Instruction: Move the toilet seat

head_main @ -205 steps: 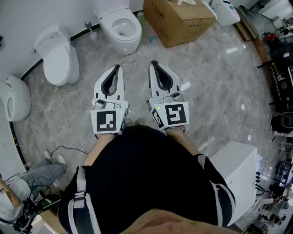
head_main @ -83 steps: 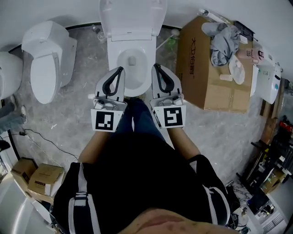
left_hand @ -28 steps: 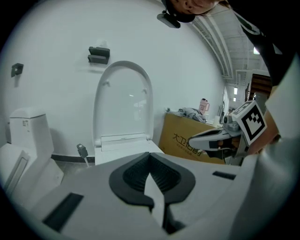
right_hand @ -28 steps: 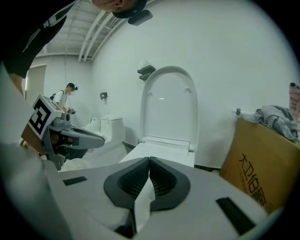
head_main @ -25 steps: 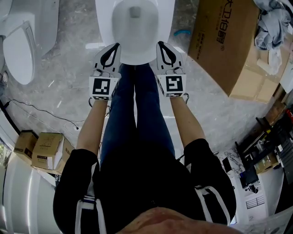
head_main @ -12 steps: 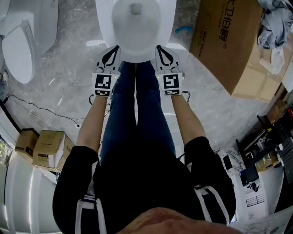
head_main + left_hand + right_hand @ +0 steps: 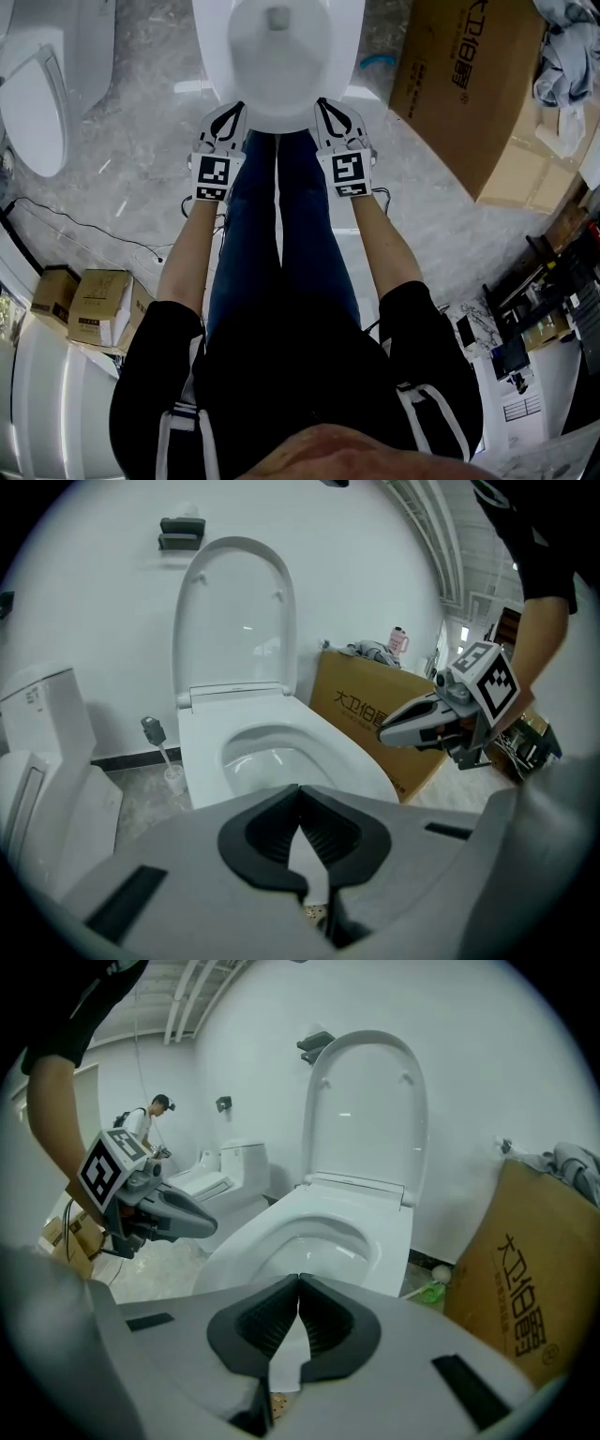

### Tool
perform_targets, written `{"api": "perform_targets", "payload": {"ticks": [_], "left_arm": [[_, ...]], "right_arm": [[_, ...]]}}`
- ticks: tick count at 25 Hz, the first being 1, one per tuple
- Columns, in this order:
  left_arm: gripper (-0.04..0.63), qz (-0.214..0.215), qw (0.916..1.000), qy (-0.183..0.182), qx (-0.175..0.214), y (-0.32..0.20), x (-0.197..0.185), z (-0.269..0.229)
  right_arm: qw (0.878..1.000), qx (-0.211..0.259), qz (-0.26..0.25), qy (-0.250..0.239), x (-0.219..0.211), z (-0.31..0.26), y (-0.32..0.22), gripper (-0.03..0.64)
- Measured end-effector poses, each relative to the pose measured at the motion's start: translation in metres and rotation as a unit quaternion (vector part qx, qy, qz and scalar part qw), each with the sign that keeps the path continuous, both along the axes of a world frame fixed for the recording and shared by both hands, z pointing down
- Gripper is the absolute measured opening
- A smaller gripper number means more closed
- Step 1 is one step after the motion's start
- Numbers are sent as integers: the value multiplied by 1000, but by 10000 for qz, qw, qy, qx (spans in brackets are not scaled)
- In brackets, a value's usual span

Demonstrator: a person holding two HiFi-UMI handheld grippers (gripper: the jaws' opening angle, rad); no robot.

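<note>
Grippers (image 7: 238,106) (image 7: 322,101) lower beside toilet (image 7: 214,47)

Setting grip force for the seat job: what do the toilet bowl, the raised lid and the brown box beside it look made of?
Toilet bowl: looks like glazed ceramic, glossy white with soft highlights on the rim.
Raised lid: probably moulded plastic, as it is thin, smooth and semi-gloss, but the look leaves it open.
Box: cardboard, matte brown, with printed lettering and sharp folded edges.

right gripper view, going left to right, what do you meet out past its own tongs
left tongs → toilet with its lid up → cardboard box
</note>
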State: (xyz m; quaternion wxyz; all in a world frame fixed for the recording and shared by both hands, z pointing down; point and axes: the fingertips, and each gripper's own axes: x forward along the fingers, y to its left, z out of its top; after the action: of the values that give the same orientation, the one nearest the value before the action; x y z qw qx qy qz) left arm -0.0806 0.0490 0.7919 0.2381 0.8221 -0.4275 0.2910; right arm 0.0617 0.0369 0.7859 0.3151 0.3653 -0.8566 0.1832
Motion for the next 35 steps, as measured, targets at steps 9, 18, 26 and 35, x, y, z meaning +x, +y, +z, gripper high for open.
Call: {"api": "perform_targets", "payload": {"ticks": [9,18,26,35], "left_arm": [[8,350,9990,-228,-134,11,4,22],[9,758,9957,-407,-355,26,10,42],[146,1442,9854,-663,-608,48,12,59],[284,3031,9411,-1398,-533,74,21,79]], "right_arm": [[9984,-378,-207,354,13,27,15,21],[9941,-776,-506,561,7,46,31,72],[9810,-616,-1443,1137,2,60,54,170],[9406,-248,-2749,1977,5,81,80,264]]}}
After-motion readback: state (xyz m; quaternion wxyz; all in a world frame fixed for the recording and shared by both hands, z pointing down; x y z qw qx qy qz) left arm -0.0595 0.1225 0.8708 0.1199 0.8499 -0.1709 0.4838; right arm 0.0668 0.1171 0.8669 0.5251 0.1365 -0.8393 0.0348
